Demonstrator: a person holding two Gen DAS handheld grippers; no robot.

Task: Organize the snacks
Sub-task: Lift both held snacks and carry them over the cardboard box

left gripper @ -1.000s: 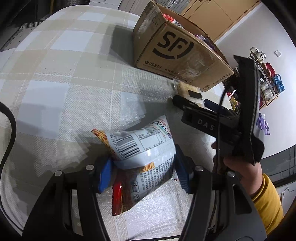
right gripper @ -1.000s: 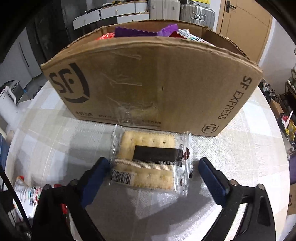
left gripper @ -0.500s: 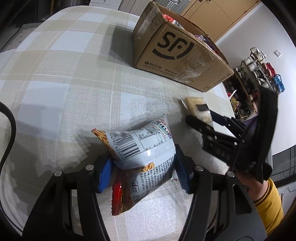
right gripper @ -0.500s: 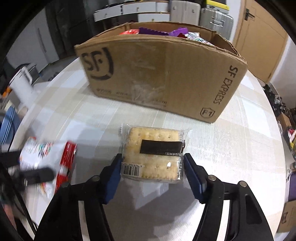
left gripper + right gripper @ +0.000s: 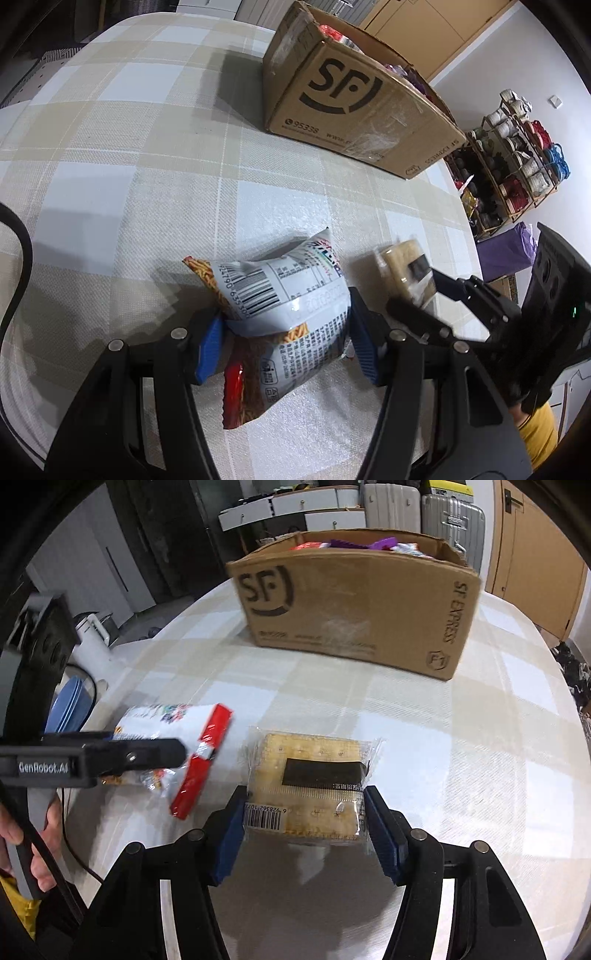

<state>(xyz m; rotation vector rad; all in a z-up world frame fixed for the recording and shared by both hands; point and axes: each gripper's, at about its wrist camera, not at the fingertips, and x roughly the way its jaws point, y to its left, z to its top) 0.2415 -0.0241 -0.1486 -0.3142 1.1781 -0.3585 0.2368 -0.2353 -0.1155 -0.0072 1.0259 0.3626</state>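
Checked cloth in beige and pale blue covers the round tabletop (image 5: 155,155), and behind it I see cabinets, 2 suitcases and a wooden door. Near the far edge of the tabletop stands an open cardboard box (image 5: 354,609) with the letters SF on its wall; purple and red snack packs show over its rim.

My left gripper (image 5: 284,341) is clamped on a white snack bag (image 5: 291,310) with a barcode and a red end. Both blue pads press into its sides, and the bag lies on the cloth in the near part of the tabletop.

My right gripper (image 5: 306,832) has just been closing, and now its blue pads grip a clear cracker pack (image 5: 310,782) with a dark label and a barcode strip. I cannot tell for sure if the pack touches the cloth or is a little above it. It is just beside the snack bag, on its right in the left wrist view, and well apart from the box.

At the lower left of the right wrist view, a hand (image 5: 22,834) with a yellow sleeve holds the left gripper.
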